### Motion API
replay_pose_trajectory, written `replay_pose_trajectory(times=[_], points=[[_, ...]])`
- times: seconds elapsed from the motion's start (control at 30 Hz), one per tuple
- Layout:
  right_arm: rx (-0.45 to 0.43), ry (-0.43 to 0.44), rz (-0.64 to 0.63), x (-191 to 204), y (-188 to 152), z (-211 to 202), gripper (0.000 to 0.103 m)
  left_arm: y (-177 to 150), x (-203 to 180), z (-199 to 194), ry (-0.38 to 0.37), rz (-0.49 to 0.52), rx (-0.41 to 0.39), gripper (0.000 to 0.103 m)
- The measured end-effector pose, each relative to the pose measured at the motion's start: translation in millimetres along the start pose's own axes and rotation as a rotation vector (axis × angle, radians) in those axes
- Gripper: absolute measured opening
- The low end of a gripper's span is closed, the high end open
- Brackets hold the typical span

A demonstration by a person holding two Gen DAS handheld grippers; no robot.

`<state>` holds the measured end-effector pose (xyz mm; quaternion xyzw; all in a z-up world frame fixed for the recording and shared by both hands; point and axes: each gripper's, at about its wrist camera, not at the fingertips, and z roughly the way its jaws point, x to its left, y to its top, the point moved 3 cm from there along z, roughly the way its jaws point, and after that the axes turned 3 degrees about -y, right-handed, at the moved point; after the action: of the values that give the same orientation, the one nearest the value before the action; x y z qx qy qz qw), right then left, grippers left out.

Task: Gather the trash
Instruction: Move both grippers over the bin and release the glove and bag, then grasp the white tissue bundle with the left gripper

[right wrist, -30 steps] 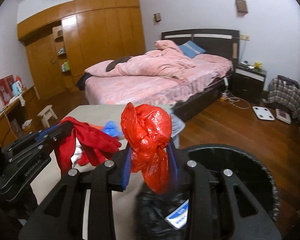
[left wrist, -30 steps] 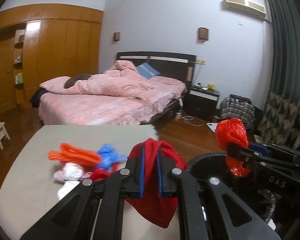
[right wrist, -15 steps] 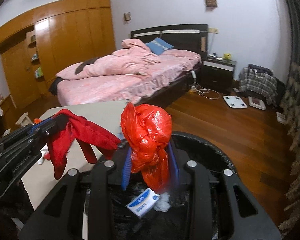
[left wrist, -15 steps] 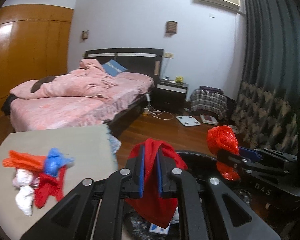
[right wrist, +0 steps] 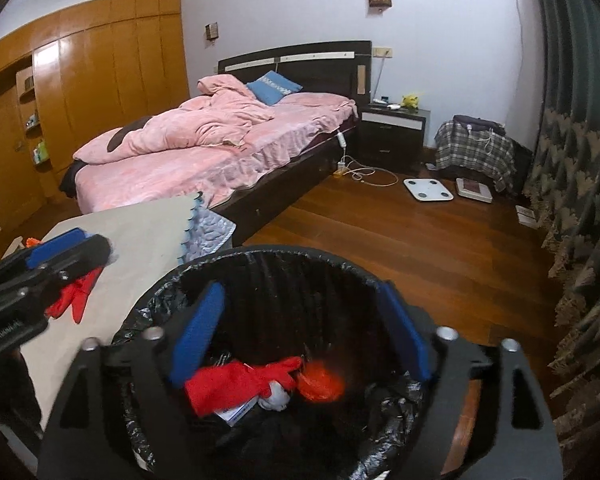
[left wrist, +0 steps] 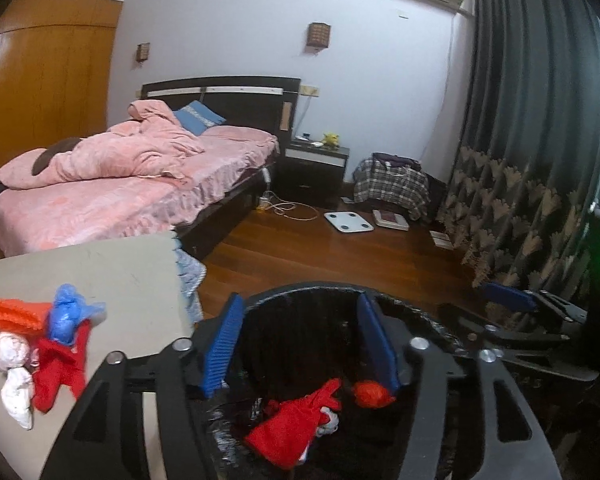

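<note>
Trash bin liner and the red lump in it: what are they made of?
Liner: thin black plastic film, glossy, by its crinkled shiny folds over the bin rim. Red lump: probably a knotted plastic bag, slightly glossy, though blurred here.

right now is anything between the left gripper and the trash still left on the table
Nothing visible blocks it. The left gripper, jaws opening and empty, sits over the bin. The leftover pile lies uncovered on the table to its left, with only bare tabletop and the bin's rim between them.

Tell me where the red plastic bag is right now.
In both wrist views the red plastic bag lies inside the black-lined trash bin, just right of the red cloth.
</note>
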<state>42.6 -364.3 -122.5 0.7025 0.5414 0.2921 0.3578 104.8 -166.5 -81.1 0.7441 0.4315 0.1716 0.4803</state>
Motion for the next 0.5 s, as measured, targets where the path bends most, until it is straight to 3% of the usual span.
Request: replay_pose_trajectory(times=[0.13,0.3,0.5], points=[[-0.013,0.006,-0.003,4.2,1.2,-2.9,0.097,0.6,17.5,-14.4,0.064,-0.023,-0.021,0.077],[-0.012,0.046,-0.011,23.6,5.1,-4.3,0.097,-1.9,46.9,-37.4,0.155,-0.04,-0.041,0.092],[-0.005,0.124,-0.041,68.6,10.9,-0.1,0.098,-16.4,96.4,-66.5,0.284,-0.088,-0.041,0.097]])
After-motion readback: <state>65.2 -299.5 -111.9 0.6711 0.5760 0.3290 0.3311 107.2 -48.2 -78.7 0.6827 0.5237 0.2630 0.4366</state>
